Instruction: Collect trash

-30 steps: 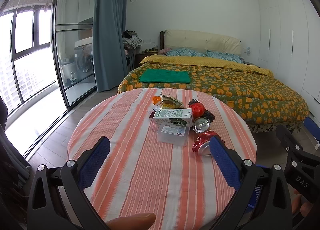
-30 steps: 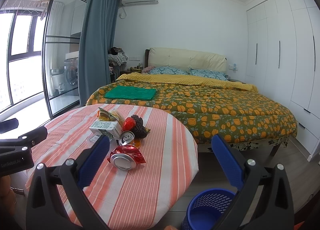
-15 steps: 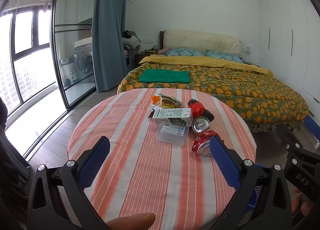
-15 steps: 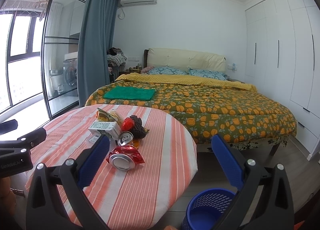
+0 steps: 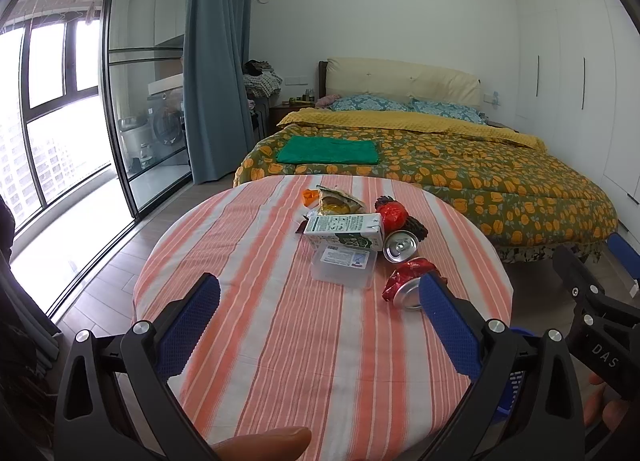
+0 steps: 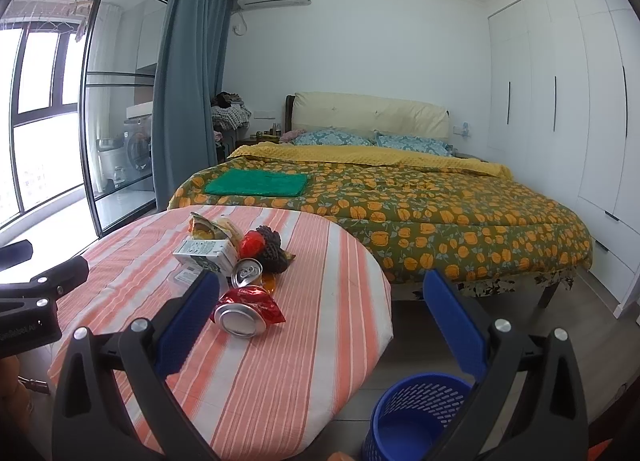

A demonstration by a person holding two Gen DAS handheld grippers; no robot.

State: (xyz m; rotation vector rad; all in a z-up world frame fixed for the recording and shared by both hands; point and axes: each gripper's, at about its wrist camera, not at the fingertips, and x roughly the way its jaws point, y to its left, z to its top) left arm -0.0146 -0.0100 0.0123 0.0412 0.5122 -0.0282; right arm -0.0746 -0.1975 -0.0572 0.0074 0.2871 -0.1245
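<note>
- Here, the left gripper (image 5: 320, 301) hovers above the near part of the round table (image 5: 260, 341), its blue pads spread wide with nothing between them.
- The right gripper (image 6: 322, 291) hangs off the table's right edge, fingers likewise wide apart and empty.
- The trash sits in a cluster toward the far right part of the table.
- A crushed red can (image 6: 244, 311) lies on its side nearest the right edge, its silver end facing the right wrist camera.
- Just behind it a silver can (image 5: 400, 247) lies tipped, touching a white-and-green carton (image 5: 344, 231).
- A clear plastic box (image 5: 344, 265) rests against the carton's near side.
- A red wrapper (image 5: 392, 215) and a dark knobbly item (image 6: 272, 247) sit at the cluster's far right; a crumpled snack bag (image 5: 336, 201) lies toward the far edge.
- A blue mesh bin (image 6: 416, 417) stands on the floor just off the table's right edge, below the right gripper.
</note>
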